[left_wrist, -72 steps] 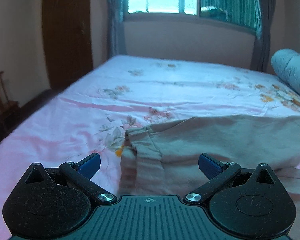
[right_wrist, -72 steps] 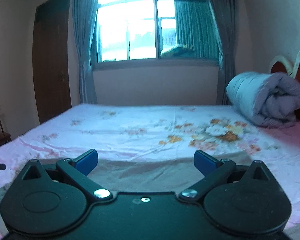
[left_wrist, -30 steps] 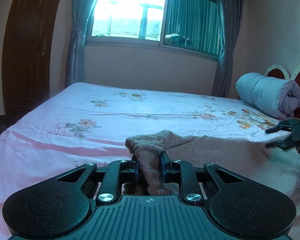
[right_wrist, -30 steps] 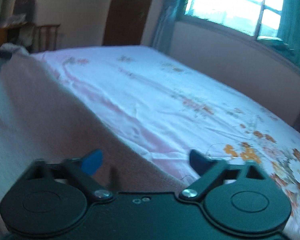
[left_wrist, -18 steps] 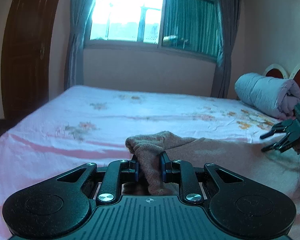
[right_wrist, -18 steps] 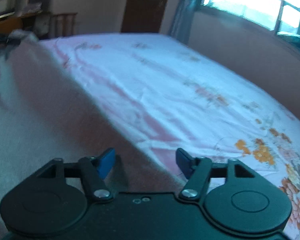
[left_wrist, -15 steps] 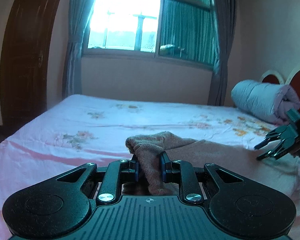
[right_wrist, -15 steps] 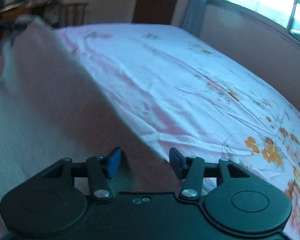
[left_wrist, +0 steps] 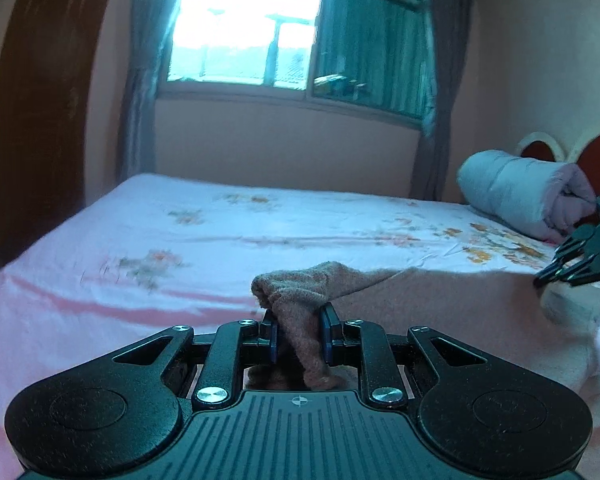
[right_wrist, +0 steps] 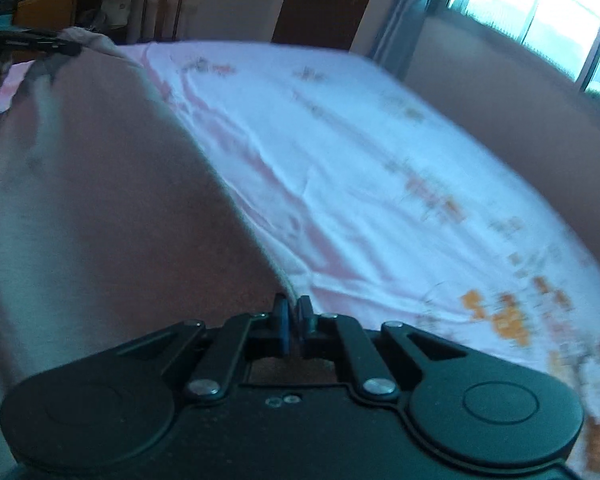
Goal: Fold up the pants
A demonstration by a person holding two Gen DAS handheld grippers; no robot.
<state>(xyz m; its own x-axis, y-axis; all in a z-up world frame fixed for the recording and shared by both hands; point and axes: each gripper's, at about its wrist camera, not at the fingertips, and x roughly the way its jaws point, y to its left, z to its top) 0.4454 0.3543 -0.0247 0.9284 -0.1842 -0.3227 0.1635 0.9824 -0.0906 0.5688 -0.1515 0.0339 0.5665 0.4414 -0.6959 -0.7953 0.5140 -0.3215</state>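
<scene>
The tan pants (left_wrist: 440, 304) lie along the near side of the bed (left_wrist: 220, 220), lifted at both ends. My left gripper (left_wrist: 299, 334) is shut on a bunched end of the pants, which sticks up between its blue pads. My right gripper (right_wrist: 293, 320) is shut on the far edge of the pants (right_wrist: 112, 200). It also shows in the left wrist view at the right edge (left_wrist: 580, 256), holding the cloth up. The left gripper shows at the top left of the right wrist view (right_wrist: 28, 42).
The bed has a pink floral sheet (right_wrist: 360, 168). A rolled grey duvet (left_wrist: 520, 196) lies by the headboard (left_wrist: 596, 160). A window with curtains (left_wrist: 292, 40) is behind the bed. A wooden door (left_wrist: 40, 100), a chair (right_wrist: 160, 12) and a desk (right_wrist: 48, 8) stand past the bed.
My right gripper has closed from open onto the edge of the pants. My left gripper stays shut on its end and has risen a little.
</scene>
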